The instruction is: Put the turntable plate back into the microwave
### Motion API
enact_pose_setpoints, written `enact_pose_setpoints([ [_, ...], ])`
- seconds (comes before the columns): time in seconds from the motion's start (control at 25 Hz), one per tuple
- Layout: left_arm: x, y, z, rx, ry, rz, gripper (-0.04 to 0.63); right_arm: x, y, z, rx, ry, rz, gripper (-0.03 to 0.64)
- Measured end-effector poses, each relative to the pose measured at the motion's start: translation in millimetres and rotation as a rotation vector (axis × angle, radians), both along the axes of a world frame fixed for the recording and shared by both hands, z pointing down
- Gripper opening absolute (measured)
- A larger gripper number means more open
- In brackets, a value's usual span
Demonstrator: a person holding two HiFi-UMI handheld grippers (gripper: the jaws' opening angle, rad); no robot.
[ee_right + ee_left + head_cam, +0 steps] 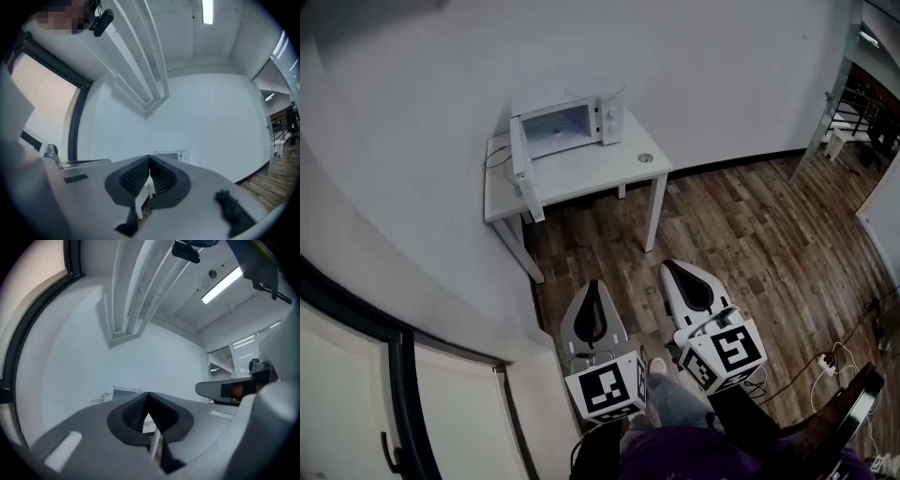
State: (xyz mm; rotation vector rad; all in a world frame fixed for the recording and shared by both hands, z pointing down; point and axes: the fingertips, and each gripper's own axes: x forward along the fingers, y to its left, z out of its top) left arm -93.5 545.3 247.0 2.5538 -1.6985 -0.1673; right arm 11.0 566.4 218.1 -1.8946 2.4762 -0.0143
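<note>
— Distance accounts for the pose. The left gripper (pixel 594 289) and right gripper (pixel 673 270) are held level at the lower middle of the head view, each with its jaws pressed together on nothing, because the tabletop (pixel 600 176) is well apart at upper centre.

— And the turntable plate?

— What is taken for the turntable plate (pixel 595 92) is faintly made out as a clear disc, laid flat on top of the microwave (pixel 572 127). The door (pixel 523 169) is swung open to the left, presumably so the cavity is ready. The disc is round, so no long axis is offered; its face is turned upward.
</note>
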Motion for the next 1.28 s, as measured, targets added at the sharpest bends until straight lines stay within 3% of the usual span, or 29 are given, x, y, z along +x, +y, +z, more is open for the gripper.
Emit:
enact_pose_setpoints([
  [0.12,1,-18,9,-0.026,0.031,-0.015,0.006,1,-18,5,0.004,0.011,-0.016,0.011],
  [0.32,18,-75,14,-0.002,0.037,-0.022,0.006,15,-75,15,0.032,-0.018,-0.037,0.011],
  [0.4,30,-96,29,-0.046,0.032,-0.006,0.006,29,-94,24,0.020,-0.026,-0.030,0.011],
  [0.56,73,-151,61,-0.154,0.019,0.043,0.006,62,-144,34,0.007,-0.035,-0.042,0.011],
  [0.84,151,-247,58,-0.195,0.079,0.099,0.006,139,-231,28,0.050,-0.093,0.006,0.011],
  [1.08,172,-303,16,-0.096,0.069,0.046,0.006,160,-285,-6,0.105,-0.076,-0.061,0.011],
  [1.16,173,-315,11,-0.100,0.132,0.028,0.006,164,-298,-4,0.090,-0.081,-0.065,0.011],
  [1.28,188,-329,6,-0.148,0.349,0.085,0.006,172,-317,-5,0.100,-0.106,-0.024,0.011],
])
